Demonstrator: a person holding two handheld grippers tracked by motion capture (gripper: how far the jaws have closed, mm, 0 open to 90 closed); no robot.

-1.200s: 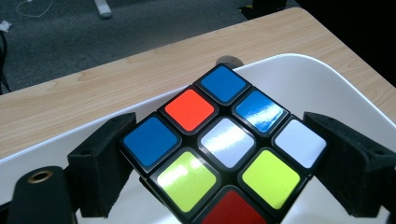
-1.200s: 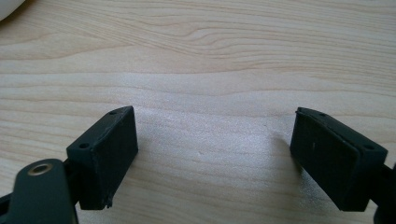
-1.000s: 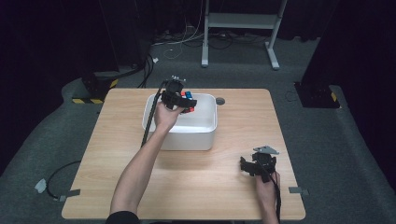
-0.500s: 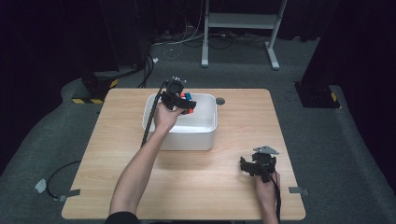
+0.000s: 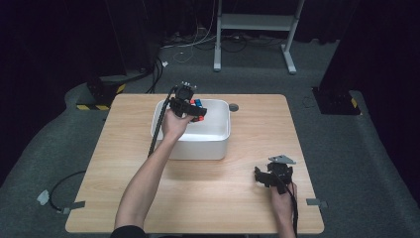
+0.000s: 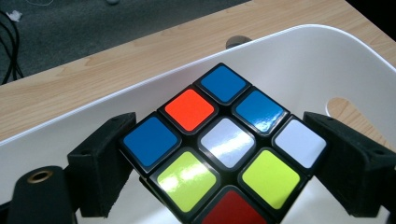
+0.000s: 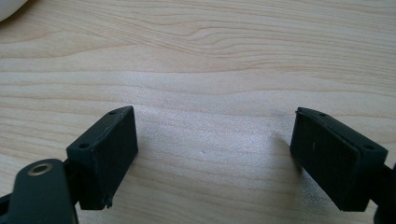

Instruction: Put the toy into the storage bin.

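One puzzle cube, pinched corner to corner between the jaws of the left gripper, held just above the hollow of a white tub at the 12 o'clock end of the wooden table. Hard plastic by the look of it, light and stiff, with glossy stickers likely to slip; best gripped on two opposite flat faces rather than the corners now taken. Blue, orange, white, yellow-green and red tiles facing the left gripper view. Resting at 5 o'clock on the bare tabletop, well apart from the tub, the right gripper, jaws spread wide with nothing between them. Cut off at the frame's lower edge: the cube's near corner. Hidden beneath the cube: much of the tub floor.
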